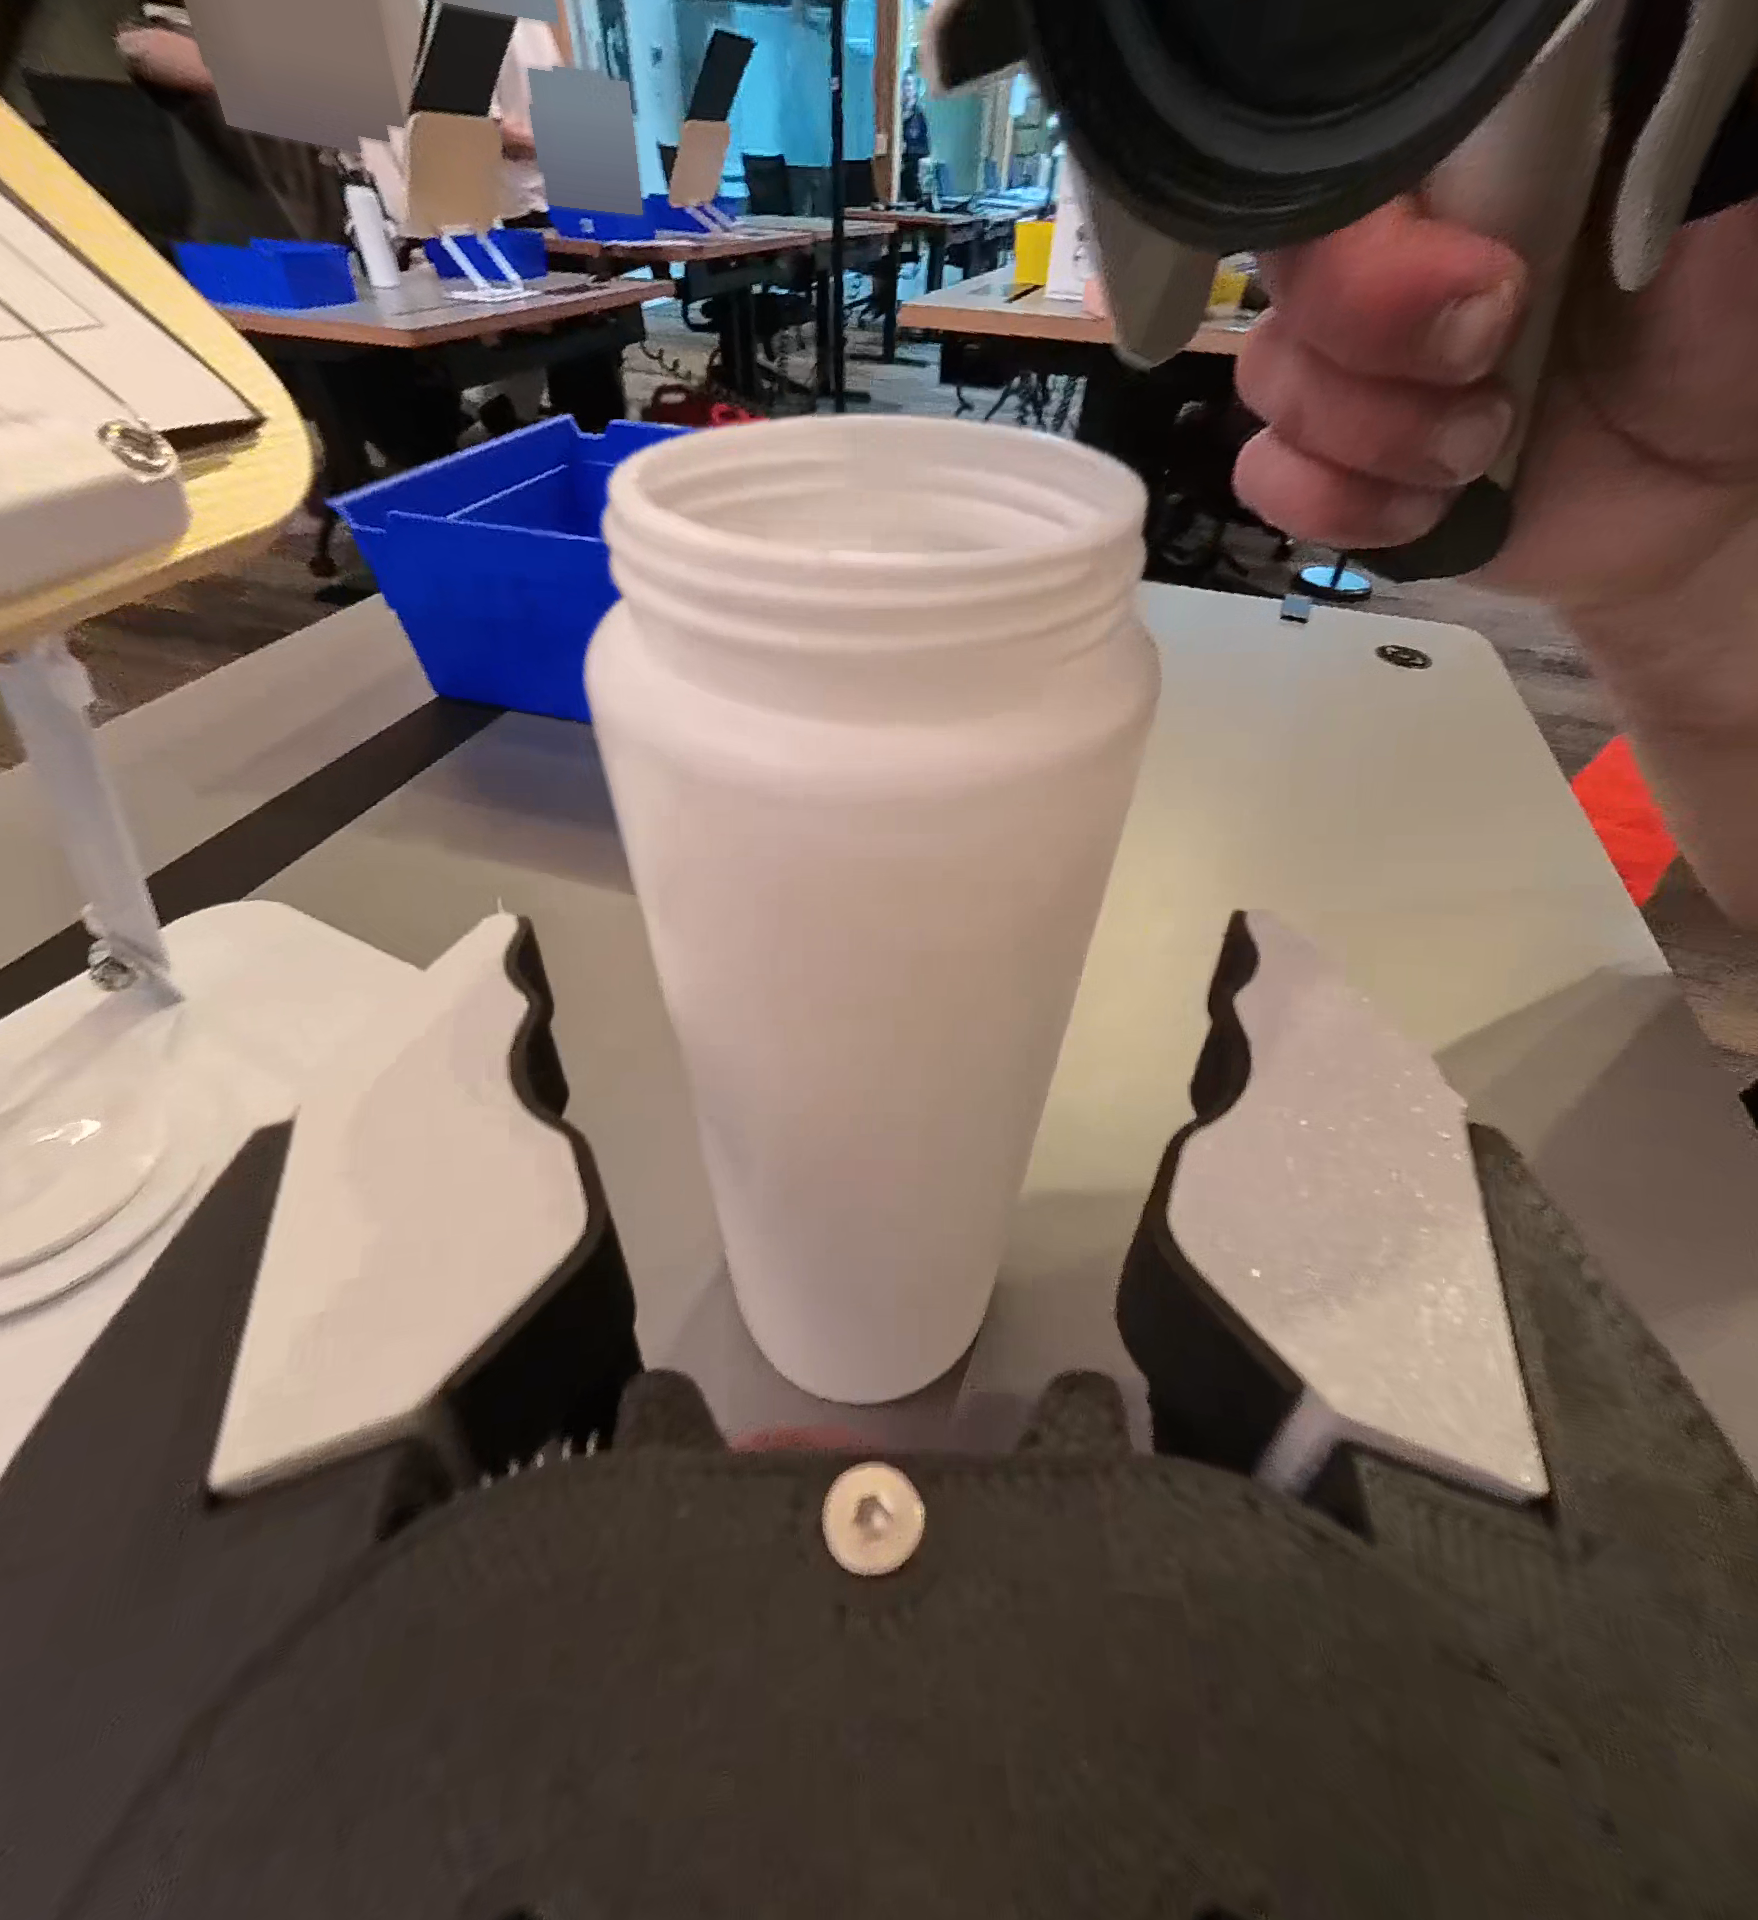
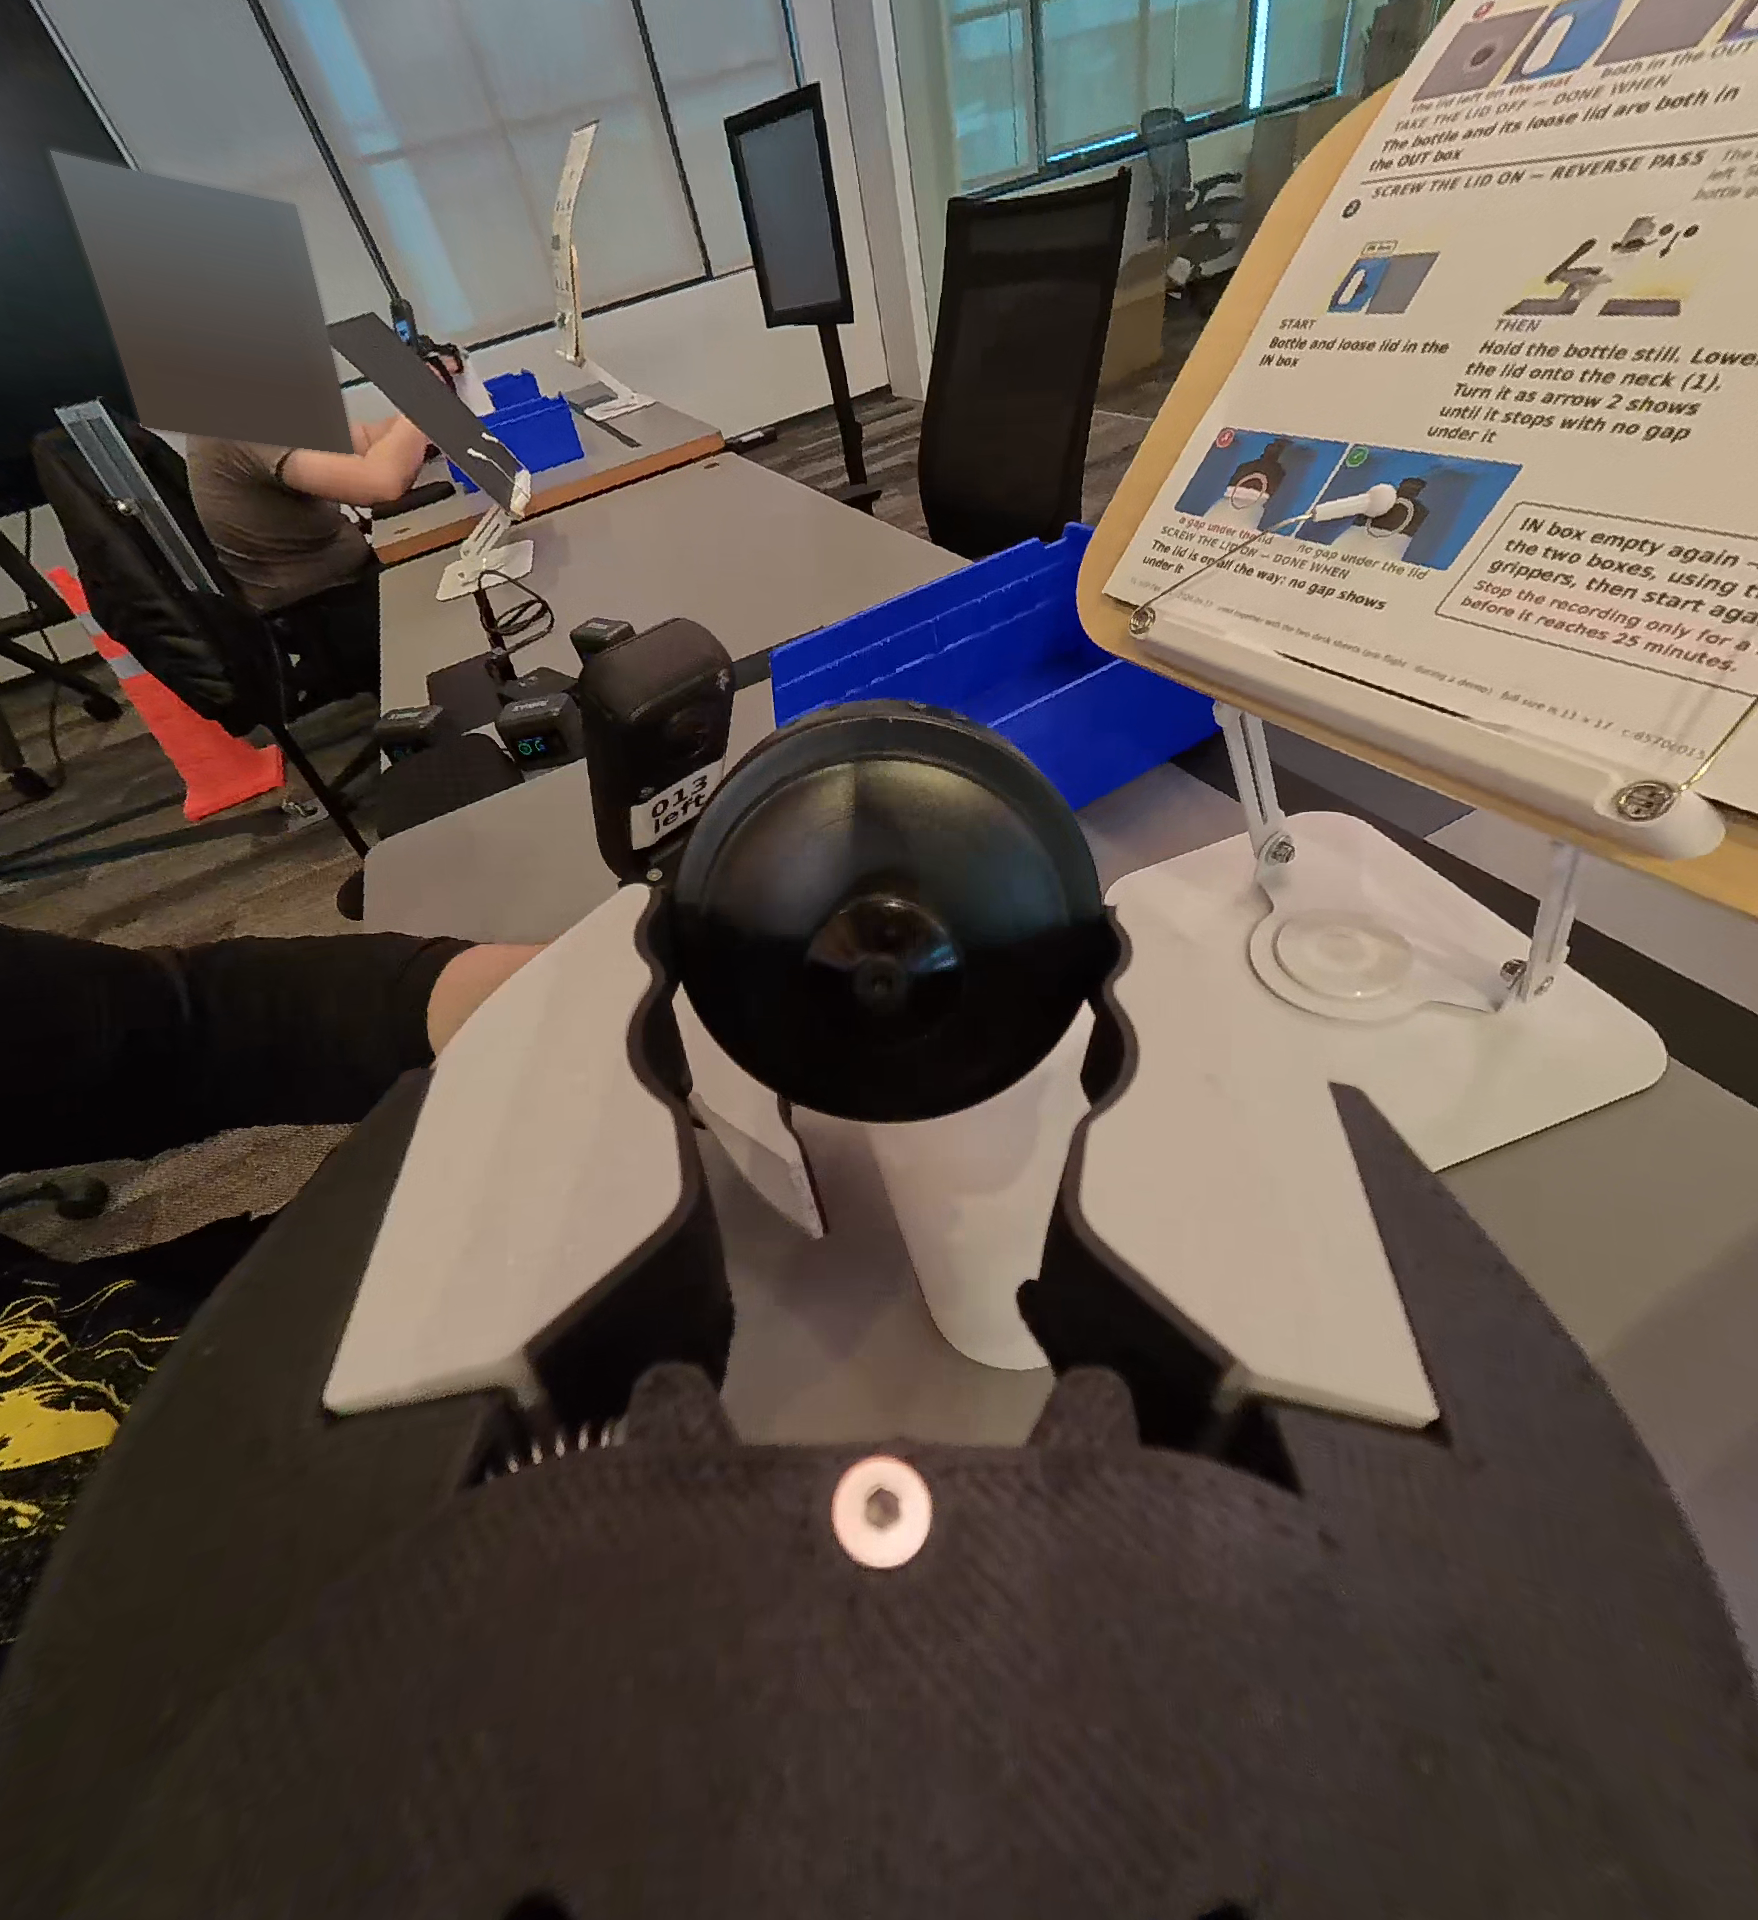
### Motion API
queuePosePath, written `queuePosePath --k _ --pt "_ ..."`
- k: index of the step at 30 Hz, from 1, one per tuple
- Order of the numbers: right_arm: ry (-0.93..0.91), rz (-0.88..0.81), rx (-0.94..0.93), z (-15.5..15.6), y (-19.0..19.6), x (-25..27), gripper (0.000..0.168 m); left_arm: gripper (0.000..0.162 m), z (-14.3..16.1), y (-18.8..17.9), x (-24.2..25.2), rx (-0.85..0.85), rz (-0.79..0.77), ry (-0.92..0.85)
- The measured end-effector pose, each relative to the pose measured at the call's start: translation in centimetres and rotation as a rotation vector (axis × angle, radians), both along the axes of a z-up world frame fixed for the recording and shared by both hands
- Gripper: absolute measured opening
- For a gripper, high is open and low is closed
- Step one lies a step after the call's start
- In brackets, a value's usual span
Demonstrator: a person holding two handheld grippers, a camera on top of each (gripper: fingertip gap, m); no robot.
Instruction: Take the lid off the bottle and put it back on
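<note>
I hold the black lid (image 2: 885, 914) in my right gripper (image 2: 880, 1023), its fingers clamped on the lid's rim from both sides. The white bottle (image 1: 870, 883) stands upright on the grey bench (image 1: 1374, 810), near the middle of it, with its threaded neck open to the top. My left gripper (image 1: 875, 1039) is around the lower body of the bottle with the fingers apart; a gap shows on each side, so they do not touch it. In the right wrist view the lid sits almost straight above the bottle's mouth. In the left wrist view it is high and toward the right of the neck, well apart from it. I judge that the coming move is downward along the bottle's upright axis. First the left fingers should close, so the bottle does not turn.
</note>
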State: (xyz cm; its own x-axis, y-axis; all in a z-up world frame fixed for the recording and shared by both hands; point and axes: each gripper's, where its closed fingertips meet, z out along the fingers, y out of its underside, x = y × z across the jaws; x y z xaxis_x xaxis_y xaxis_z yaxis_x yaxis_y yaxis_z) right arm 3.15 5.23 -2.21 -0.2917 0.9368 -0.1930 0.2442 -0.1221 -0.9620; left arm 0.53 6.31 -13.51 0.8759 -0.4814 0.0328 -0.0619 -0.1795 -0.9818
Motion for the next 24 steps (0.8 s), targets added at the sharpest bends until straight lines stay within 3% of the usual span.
queuePosePath --k 6,10,18,24 --pt "-0.012 0.010 -0.012 -0.8 0.4 -0.5 0.076 0.119 -0.6 0.9 0.8 0.005 -0.038 -0.015" --pt "-0.016 0.016 -0.016 -1.3 0.6 -0.8 0.076 0.087 -0.6 0.9 1.1 0.030 -0.062 -0.015" --pt "-0.073 0.072 0.027 -1.3 1.2 -0.7 0.076 0.086 -0.5 1.0 1.0 0.051 -0.060 -0.013" --pt "-0.313 0.216 0.212 -1.9 1.4 -0.8 0.076 0.085 -0.5 1.7 1.3 0.039 -0.070 0.029"
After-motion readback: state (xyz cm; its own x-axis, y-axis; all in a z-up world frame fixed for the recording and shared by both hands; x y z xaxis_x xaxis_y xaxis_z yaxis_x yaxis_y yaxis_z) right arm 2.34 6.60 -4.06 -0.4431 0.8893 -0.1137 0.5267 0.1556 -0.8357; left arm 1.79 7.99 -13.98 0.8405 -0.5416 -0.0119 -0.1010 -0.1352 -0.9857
